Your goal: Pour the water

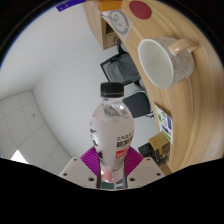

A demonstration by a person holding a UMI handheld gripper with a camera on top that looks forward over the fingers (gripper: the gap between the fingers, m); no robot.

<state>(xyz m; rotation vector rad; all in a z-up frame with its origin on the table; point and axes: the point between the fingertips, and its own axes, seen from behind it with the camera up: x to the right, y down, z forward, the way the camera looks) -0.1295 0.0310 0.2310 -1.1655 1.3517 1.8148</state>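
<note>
Bottle: a clear plastic water bottle (111, 135) with a white screw cap (112, 91) and a white label bearing small dark print and a red patch near its foot; it stands between the two fingers of the tool, cap pointing away from the camera.
Tool: the tool (110, 168) holds the bottle by its lower body; the magenta pads (90, 160) lie against the bottle on both sides with no gap to be seen, so the fingers are closed on it to about the bottle's width.
Liquid: the bottle wall is clear; the water level cannot be told.
Cup: a white ceramic cup (161, 62) with a beige handle (183, 47), its open mouth facing the camera; it lies beyond the bottle's cap and to the right of it, well apart from the bottle.
Bench: a light wooden bench (188, 100) carries the cup; its surface appears strongly tilted, running past the bottle on the right.
Items beyond the cup: a red round disc (140, 10) and a white card (114, 22) lie on the bench farther from the bottle than the cup.
Items beside the bottle: small printed packets (163, 124) lie on the bench to the right of the bottle's shoulder.
Chair: a dark chair (120, 68) stands off the bench, beyond the bottle's cap.
Floor: pale grey floor (40, 120) lies to the left of the bottle.
</note>
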